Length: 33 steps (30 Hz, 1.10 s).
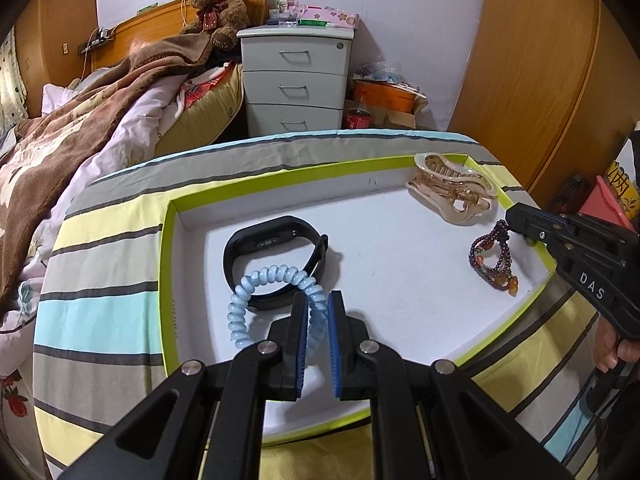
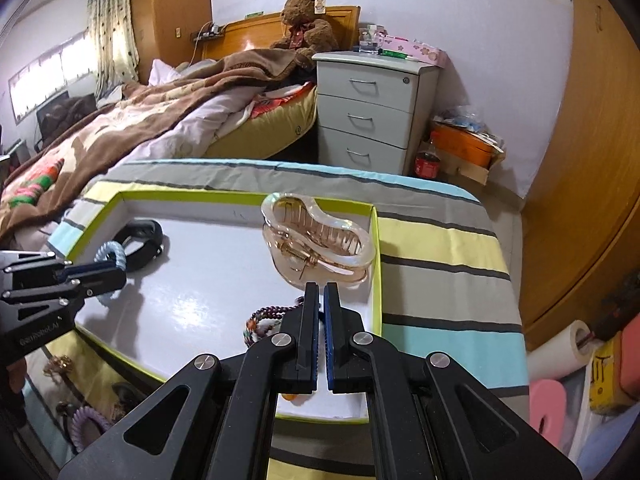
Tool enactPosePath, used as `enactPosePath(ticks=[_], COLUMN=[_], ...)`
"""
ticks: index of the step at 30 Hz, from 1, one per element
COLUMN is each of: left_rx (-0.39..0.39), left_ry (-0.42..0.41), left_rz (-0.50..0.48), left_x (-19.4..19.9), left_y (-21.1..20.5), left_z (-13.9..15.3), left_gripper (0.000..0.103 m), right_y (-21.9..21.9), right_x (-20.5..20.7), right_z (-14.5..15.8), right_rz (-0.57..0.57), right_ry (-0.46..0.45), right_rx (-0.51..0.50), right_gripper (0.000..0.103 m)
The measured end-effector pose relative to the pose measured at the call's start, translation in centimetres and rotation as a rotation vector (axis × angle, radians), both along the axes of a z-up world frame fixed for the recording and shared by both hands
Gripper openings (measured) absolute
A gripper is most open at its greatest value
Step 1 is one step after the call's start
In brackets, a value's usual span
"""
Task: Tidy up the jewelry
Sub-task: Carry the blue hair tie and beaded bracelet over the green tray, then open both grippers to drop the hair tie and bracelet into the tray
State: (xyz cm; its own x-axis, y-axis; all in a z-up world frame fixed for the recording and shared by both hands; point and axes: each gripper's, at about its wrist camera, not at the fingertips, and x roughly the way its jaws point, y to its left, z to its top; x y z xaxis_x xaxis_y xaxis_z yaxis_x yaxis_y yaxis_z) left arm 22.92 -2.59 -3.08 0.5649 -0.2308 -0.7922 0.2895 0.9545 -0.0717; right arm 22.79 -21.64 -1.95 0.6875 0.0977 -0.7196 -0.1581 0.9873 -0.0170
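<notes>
Blue coil tie [image 1: 276, 300], clamped in the left gripper [image 1: 318, 312], hung over the tray [image 1: 170, 264] beside the watch [image 1: 276, 256]; right gripper [image 2: 321, 300] pinched the beads [image 2: 268, 320] for sorting.

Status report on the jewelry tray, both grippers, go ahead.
Left gripper shut on blue coil hair tie, over black band. Right gripper shut on beaded bracelet. Hair claw sits just ahead in tray.

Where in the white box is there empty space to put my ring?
The bare patch is the middle of the box floor, between the black band and the bead bracelet. It is crowded left, where the blue coil tie overlaps the band, and right, by the hair claw.
</notes>
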Motion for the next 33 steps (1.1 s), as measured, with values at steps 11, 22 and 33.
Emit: enactPosePath(ticks=[11,22,33], left_rx=[-0.002,-0.024,-0.036], left_ry=[0.024,0.028,0.000], left_rz=[0.008,0.019,0.025], left_x=[0.2,0.2,-1.0], left_y=[0.0,0.3,0.3], left_z=[-0.5,-0.5,0.7], left_gripper=[0.011,0.033,0.047], right_y=[0.0,0.2,0.2], right_x=[0.1,0.1,-0.8], right_z=[-0.5,-0.7,0.2], right_rz=[-0.012,-0.015,-0.025], right_ry=[0.008,0.016,-0.008], right_rx=[-0.031,-0.018,0.005], right_gripper=[0.002,0.011,0.030])
